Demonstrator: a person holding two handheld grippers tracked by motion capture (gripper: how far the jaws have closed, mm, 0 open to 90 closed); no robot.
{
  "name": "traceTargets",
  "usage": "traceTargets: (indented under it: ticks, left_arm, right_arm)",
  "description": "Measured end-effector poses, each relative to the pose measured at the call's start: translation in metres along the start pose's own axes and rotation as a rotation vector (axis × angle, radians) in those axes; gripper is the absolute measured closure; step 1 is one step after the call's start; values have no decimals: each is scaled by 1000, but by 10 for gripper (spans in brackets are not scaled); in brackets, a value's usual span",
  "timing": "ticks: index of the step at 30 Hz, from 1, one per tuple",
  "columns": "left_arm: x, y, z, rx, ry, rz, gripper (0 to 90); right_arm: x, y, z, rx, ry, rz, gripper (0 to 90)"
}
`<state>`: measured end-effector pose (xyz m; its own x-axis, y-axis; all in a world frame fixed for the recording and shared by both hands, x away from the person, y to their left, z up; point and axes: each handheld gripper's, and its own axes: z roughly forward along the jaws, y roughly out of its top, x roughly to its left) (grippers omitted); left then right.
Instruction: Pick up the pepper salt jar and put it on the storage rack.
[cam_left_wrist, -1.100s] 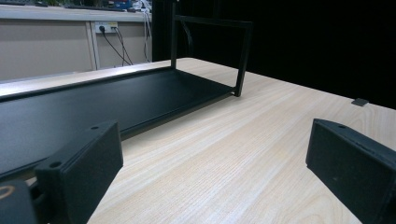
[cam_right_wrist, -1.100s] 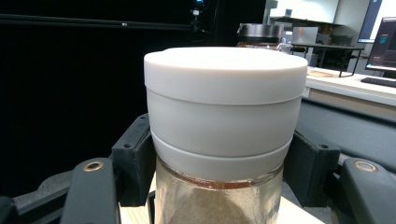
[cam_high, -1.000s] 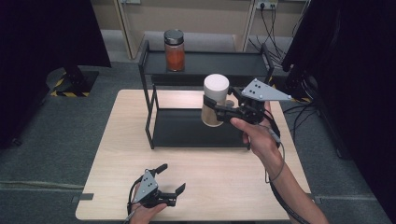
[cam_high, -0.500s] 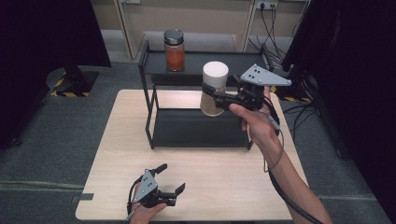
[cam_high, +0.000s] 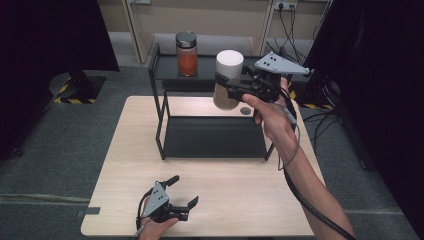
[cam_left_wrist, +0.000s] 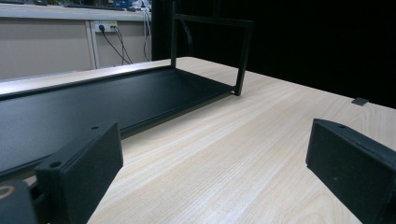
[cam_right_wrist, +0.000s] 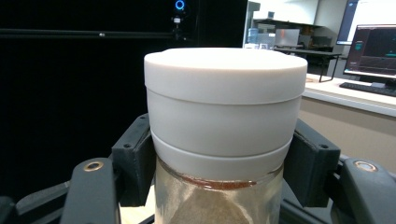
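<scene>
1. The jar (cam_high: 228, 80) is a clear glass cylinder with a tall white lid; the lid has a flat top and two faint ridges round its side; below it the glass shows pale brown powder, with a thin reddish line just under the lid.
2. The right gripper (cam_high: 226, 88) pinches the jar from both sides, just under the lid; the jar stands upright in the air, in front of the top shelf of the black rack (cam_high: 210, 137) and above the rack's lower tray.
3. The left gripper (cam_high: 184, 192) rests on the table (cam_high: 125, 150) near its front edge, jaws spread wide, nothing between them.
4. A second jar (cam_high: 187, 53), with a metal lid and orange contents, stands on the top shelf, apart from the held one.
</scene>
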<state>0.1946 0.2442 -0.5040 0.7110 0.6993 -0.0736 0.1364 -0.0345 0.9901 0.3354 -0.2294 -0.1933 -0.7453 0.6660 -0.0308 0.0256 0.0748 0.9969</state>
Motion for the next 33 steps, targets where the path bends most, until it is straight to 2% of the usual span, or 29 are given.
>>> traceTargets:
  ticks: [11,21,33]
  left_arm:
    - [0,0,0,0,-3,0,32]
    - [0,0,0,0,-5,0,32]
    - [-1,0,0,-3,-7,2,32]
  right_arm:
    - [-1,16,14,-2,-39,-5,353]
    - [-2,28,32,-4,-85,9,352]
    - [-4,33,49,-2,-140,12,352]
